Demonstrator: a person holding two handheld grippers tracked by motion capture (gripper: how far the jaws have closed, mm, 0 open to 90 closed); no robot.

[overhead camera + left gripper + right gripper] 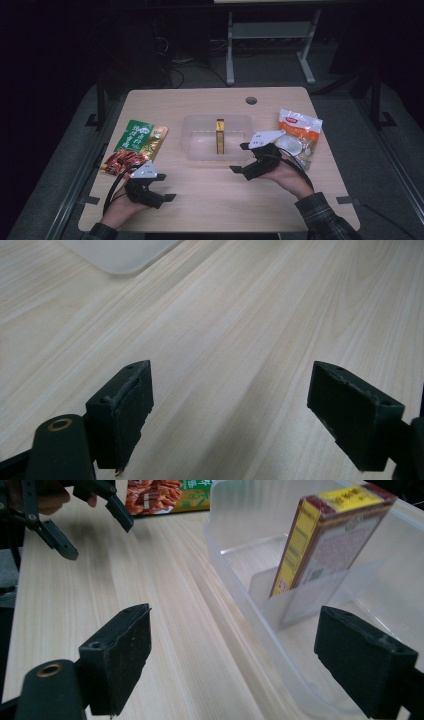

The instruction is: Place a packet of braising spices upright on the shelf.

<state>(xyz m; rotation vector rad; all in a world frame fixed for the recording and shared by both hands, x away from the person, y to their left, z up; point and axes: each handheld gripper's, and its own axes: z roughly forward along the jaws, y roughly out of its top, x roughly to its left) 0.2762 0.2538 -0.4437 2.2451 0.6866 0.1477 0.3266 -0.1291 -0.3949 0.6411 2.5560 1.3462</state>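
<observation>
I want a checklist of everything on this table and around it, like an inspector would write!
Surface: wooden table, round hole near the far edge.
Job's things: clear plastic bin mid-table; yellow box standing upright inside.
Clutter: green snack packet on the left; white and orange bag on the right.
Grippers: left gripper open over bare wood; right gripper open beside the bin, nothing held.
Cables: black cable trailing from the left gripper.
Surroundings: dark floor, white table frame behind.

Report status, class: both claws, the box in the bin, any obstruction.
Left claw open, empty. Right claw open beside clear bin. Yellow box upright inside. Nothing in the way.
</observation>
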